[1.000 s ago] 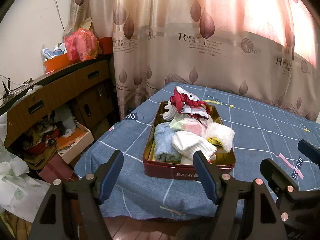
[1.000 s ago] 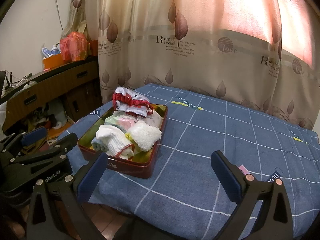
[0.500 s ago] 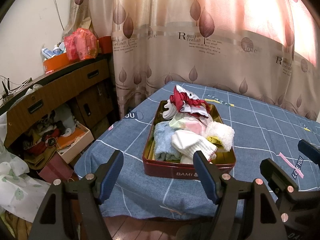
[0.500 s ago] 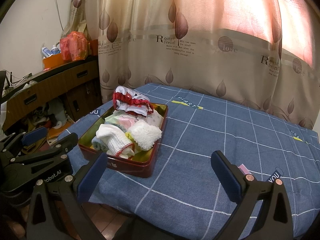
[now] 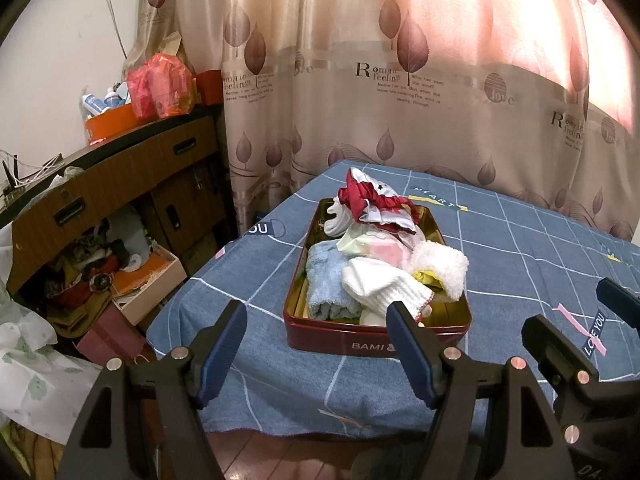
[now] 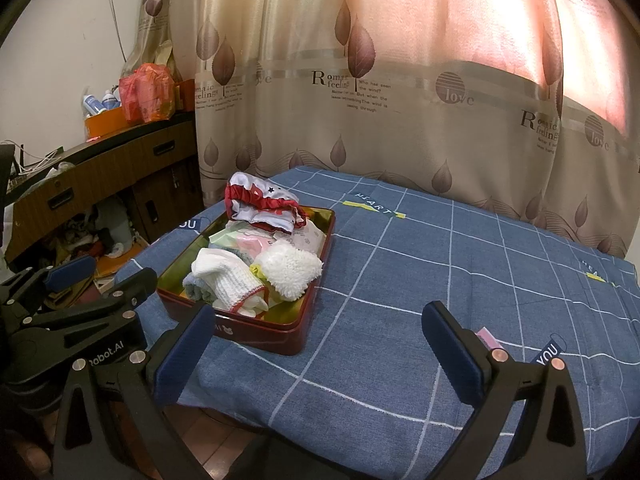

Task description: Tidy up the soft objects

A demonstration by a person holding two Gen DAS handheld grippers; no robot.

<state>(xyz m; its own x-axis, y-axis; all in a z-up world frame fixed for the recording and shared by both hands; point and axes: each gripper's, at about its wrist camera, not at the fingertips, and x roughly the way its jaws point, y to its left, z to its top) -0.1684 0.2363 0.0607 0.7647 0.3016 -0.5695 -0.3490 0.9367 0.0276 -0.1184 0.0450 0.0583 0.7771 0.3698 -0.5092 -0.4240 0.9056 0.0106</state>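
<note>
Right now both grippers hang short of the bed's near edge with their fingers spread wide and nothing between them. Seen from its own camera, the left gripper (image 5: 316, 344) is lined up with the red tin (image 5: 340, 342), which sits on the blue checked bedspread (image 5: 520, 248) near the bed's near-left corner. The right gripper (image 6: 320, 344) faces open bedspread just to the right of the tin (image 6: 280, 336); the left gripper (image 6: 72, 284) shows at the left edge of that view, beside the tin's near-left corner.

The tin is heaped with soft things. A folded light-blue towel (image 5: 326, 280) lies along its left side, a white knitted sock with a red-trimmed cuff (image 5: 384, 288) rests at the front, and a fluffy white sock (image 5: 444, 266) leans against the right rim. Behind them sits a pale pink and green bundle (image 5: 372, 242), and a red-and-white frilled garment (image 5: 372, 202) tops the far end.

A patterned curtain (image 5: 400, 80) hangs behind the bed, and a wooden cabinet (image 5: 120, 184) stands to the left
</note>
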